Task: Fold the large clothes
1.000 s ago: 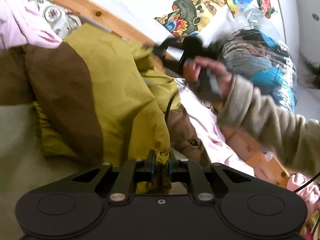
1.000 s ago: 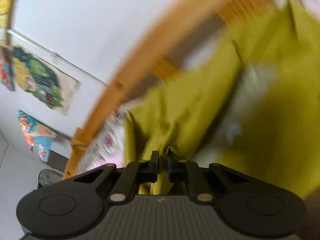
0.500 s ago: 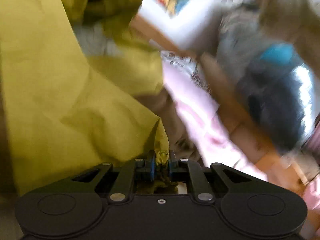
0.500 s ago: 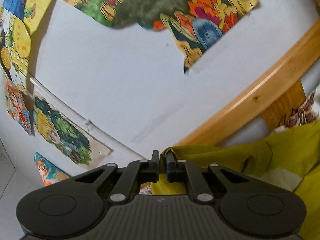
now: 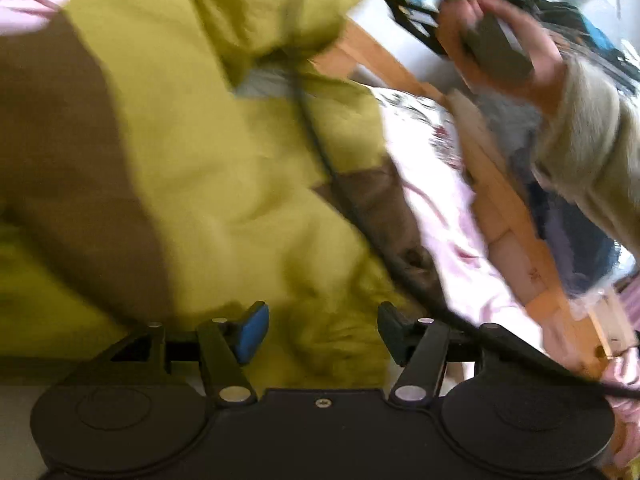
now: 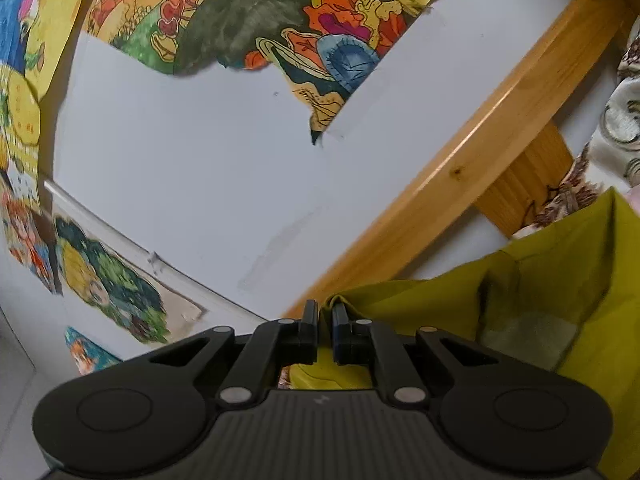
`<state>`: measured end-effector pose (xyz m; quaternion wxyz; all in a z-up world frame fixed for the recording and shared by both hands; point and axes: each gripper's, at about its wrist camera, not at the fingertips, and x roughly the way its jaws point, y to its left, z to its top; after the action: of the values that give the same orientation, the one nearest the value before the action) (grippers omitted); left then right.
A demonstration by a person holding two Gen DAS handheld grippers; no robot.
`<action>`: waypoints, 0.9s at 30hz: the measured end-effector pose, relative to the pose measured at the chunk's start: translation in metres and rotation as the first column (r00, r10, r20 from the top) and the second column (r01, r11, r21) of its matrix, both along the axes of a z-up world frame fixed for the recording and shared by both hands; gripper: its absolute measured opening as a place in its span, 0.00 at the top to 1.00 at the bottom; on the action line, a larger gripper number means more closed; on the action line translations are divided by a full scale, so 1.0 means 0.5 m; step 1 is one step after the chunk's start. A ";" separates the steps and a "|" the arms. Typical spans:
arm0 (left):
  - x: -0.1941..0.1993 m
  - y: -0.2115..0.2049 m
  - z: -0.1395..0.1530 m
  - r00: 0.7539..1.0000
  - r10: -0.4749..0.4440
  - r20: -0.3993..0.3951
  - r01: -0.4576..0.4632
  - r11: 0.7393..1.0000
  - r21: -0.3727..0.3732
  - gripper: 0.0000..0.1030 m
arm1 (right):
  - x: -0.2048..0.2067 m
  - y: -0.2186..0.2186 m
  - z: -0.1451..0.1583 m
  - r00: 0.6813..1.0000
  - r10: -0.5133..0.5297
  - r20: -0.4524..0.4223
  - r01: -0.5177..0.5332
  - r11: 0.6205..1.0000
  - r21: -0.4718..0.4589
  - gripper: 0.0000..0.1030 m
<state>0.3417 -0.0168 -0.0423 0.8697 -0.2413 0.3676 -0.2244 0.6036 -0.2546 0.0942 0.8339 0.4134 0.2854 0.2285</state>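
Our left gripper (image 5: 320, 330) now stands wide, its blue-padded fingers apart with nothing pinched between them; half a second ago it was clamped on a bunch of the olive cloth, so we have just let that corner go. The garment (image 5: 224, 168), one large olive-yellow jacket with brown panels, lies spread on the bed (image 5: 448, 216) just ahead of the open jaws, its near edge bunched between them but free. Our right gripper (image 6: 325, 334) is narrow, still nipping a fold of the same jacket (image 6: 560, 300) and held high, facing the wall (image 6: 208, 168) and the wooden bed rail (image 6: 472, 140); we judge one side has been laid down and the other is mid-fold, to be carried over next.

Counted: one jacket; two grippers, one wide, one holding; one bare hand in view (image 5: 504, 48), the right, wrapped round its handle; one black cable (image 5: 320, 152) trailing across the cloth; several colourful pictures (image 6: 304, 28) on the wall, at least four, though the edges cut some off.
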 end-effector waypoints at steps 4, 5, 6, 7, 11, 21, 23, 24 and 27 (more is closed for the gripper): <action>0.007 0.096 0.007 0.992 0.128 0.020 -0.130 0.983 0.133 0.39 | -0.036 -0.035 -0.030 1.000 0.004 -0.018 -0.005 0.999 -0.039 0.72; 0.017 0.116 0.009 0.986 0.166 0.022 -0.167 0.974 0.155 0.39 | -0.046 -0.040 -0.038 1.000 0.014 -0.021 -0.015 0.999 -0.046 0.63; 0.029 0.141 0.011 0.979 0.203 0.030 -0.205 0.965 0.166 0.40 | -0.060 -0.044 -0.045 0.999 0.023 -0.023 -0.025 0.998 -0.056 0.41; 0.038 0.163 0.014 0.973 0.225 0.044 -0.229 0.960 0.163 0.40 | -0.075 -0.047 -0.052 0.999 0.030 -0.021 -0.031 0.997 -0.065 0.29; 0.096 0.227 0.029 0.939 0.317 0.131 -0.338 0.918 0.209 0.39 | -0.123 -0.043 -0.077 0.997 0.072 -0.033 -0.075 0.991 -0.115 0.14; 0.257 0.277 0.028 0.874 0.397 0.282 -0.485 0.760 0.433 0.46 | -0.176 0.063 -0.144 0.977 0.168 -0.134 -0.186 0.972 -0.140 0.05; 0.260 0.280 0.026 0.865 0.402 0.299 -0.500 0.739 0.453 0.47 | -0.157 0.088 -0.143 0.977 0.160 -0.139 -0.179 0.974 -0.136 0.30; 0.260 0.284 0.027 0.863 0.405 0.302 -0.503 0.736 0.453 0.47 | -0.144 0.096 -0.140 0.978 0.139 -0.158 -0.161 0.977 -0.142 0.55; 0.267 0.288 0.020 0.864 0.402 0.305 -0.503 0.732 0.460 0.48 | -0.113 0.089 -0.109 0.989 0.077 -0.130 -0.088 0.993 -0.080 0.86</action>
<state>0.4752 0.1271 -0.0324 0.9599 -0.0551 0.2621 0.0824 0.5474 -0.2102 0.0396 0.8208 0.3790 0.3642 0.2238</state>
